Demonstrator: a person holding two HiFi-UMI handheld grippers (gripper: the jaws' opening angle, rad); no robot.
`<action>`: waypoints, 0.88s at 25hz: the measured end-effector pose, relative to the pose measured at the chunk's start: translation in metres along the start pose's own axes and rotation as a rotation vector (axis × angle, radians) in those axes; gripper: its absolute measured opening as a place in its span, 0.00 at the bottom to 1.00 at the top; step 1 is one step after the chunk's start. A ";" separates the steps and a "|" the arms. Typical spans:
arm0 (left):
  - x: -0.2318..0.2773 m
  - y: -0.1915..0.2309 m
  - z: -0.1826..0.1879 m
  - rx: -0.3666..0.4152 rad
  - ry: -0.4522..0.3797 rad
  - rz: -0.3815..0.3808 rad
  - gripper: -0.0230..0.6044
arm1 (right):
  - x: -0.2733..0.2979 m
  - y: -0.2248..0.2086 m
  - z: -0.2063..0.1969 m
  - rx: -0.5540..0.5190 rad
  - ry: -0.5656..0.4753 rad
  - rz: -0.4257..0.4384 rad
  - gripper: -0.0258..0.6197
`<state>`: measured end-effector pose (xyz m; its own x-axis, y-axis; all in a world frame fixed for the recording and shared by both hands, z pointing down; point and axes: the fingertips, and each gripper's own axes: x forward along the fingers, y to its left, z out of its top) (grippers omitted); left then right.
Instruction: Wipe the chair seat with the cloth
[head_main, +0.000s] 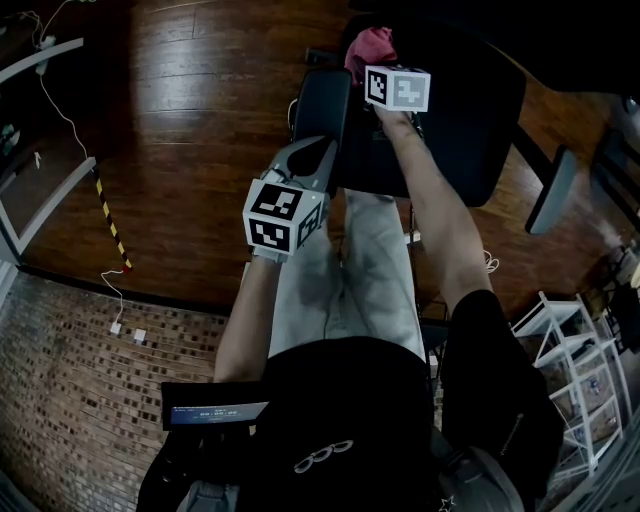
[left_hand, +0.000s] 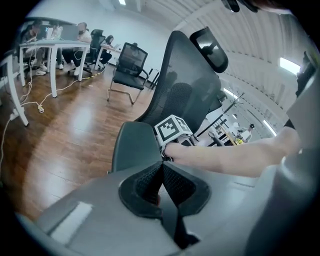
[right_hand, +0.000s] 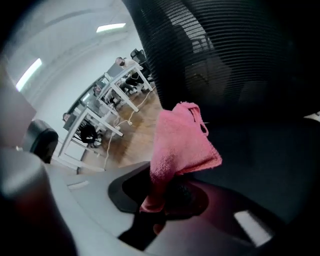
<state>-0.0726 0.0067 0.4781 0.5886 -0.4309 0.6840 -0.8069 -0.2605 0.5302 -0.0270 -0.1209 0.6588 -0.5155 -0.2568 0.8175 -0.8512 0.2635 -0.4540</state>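
Note:
A black office chair stands before me, with its seat (head_main: 455, 135) under my right forearm and its mesh back (left_hand: 182, 87) rising ahead. My right gripper (head_main: 378, 66) is over the seat's far left part, shut on a pink cloth (head_main: 369, 47). In the right gripper view the cloth (right_hand: 182, 142) hangs bunched from the jaws of the right gripper (right_hand: 159, 200), in front of the mesh back (right_hand: 235, 50) and above the dark seat (right_hand: 265, 165). My left gripper (head_main: 320, 152) hovers beside the left armrest (head_main: 322, 105). It is the left gripper (left_hand: 162, 172) whose pads meet with nothing held.
The chair's right armrest (head_main: 552, 190) juts out to the right. A white wire rack (head_main: 570, 370) stands at lower right. A striped cable (head_main: 108, 212) lies on the wood floor. Another chair (left_hand: 129, 64) and desks (left_hand: 50, 47) with seated people are far behind.

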 end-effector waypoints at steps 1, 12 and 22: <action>-0.001 0.000 0.000 0.009 -0.001 0.002 0.03 | 0.001 0.009 -0.002 0.026 0.003 0.051 0.14; 0.003 0.007 -0.004 0.034 0.049 0.059 0.03 | -0.020 -0.048 -0.025 0.031 0.039 0.020 0.14; 0.002 0.017 -0.006 0.037 0.047 0.086 0.03 | -0.080 -0.183 -0.062 0.095 0.036 -0.177 0.14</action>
<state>-0.0851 0.0060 0.4915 0.5178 -0.4125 0.7495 -0.8555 -0.2561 0.4501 0.1761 -0.0910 0.6988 -0.3548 -0.2576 0.8988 -0.9345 0.1274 -0.3323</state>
